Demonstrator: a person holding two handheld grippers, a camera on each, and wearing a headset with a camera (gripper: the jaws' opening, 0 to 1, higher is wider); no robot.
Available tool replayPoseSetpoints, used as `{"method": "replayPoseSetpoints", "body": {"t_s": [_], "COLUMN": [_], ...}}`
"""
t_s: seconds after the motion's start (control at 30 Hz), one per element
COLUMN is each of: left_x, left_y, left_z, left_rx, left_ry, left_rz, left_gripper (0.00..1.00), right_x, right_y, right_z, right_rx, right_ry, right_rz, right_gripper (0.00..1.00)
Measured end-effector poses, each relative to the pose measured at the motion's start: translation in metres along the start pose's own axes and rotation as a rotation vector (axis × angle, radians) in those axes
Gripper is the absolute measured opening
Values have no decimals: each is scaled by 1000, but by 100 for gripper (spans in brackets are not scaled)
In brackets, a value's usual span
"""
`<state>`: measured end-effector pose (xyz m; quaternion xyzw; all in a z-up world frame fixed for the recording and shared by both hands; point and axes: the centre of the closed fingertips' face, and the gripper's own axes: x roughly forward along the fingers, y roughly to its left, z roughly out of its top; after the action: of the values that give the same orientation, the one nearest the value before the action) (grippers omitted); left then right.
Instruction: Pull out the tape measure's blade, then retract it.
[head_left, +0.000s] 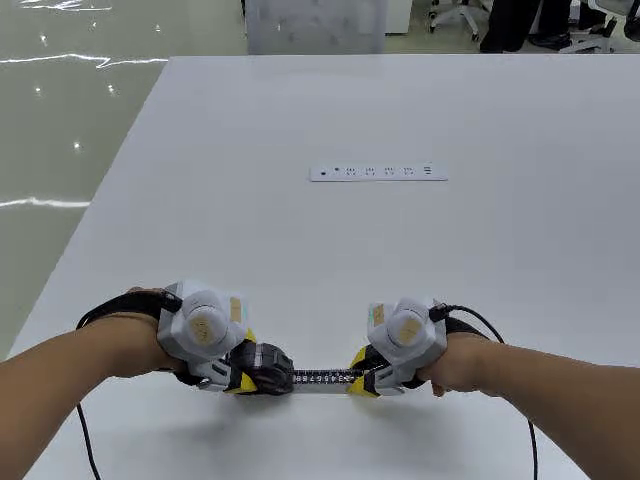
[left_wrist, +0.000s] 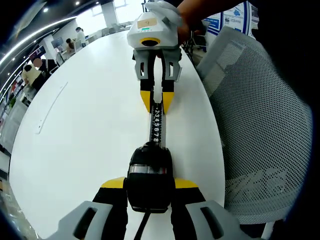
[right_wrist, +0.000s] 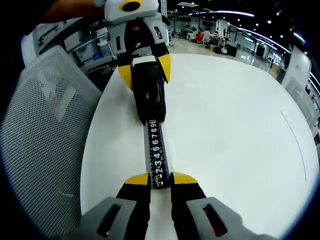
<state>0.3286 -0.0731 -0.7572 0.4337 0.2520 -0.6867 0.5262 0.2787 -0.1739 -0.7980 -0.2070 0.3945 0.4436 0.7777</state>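
Observation:
A black tape measure case (head_left: 268, 368) (left_wrist: 149, 176) (right_wrist: 151, 93) rests near the table's front edge, with my left gripper (head_left: 240, 378) (left_wrist: 149, 186) shut on it. A short stretch of numbered blade (head_left: 322, 377) (left_wrist: 156, 124) (right_wrist: 155, 152) runs from the case toward the right. My right gripper (head_left: 360, 383) (right_wrist: 160, 180) is shut on the blade's tip, its yellow-tipped fingers (right_wrist: 136, 180) pinching it. In the left gripper view the right gripper (left_wrist: 157, 102) faces me across the blade; in the right gripper view the left gripper (right_wrist: 145, 72) does the same.
A white power strip (head_left: 378, 172) lies flat at mid-table. The white table (head_left: 400, 250) stretches far ahead. A grey mesh chair back (left_wrist: 260, 125) (right_wrist: 45, 130) stands just behind the front edge. Cables trail from both grippers.

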Motion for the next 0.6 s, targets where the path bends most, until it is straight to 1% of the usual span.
{"method": "replayPoseSetpoints", "body": {"t_s": [0.6], "left_x": [0], "left_y": [0], "left_z": [0], "left_rx": [-7], "left_ry": [1], "left_rz": [4], "left_gripper": [29], "right_x": [-8], "right_y": [-1], "right_z": [-12], "right_rx": [12], "right_ry": [13], "right_rz": [-4], "right_gripper": [13]}}
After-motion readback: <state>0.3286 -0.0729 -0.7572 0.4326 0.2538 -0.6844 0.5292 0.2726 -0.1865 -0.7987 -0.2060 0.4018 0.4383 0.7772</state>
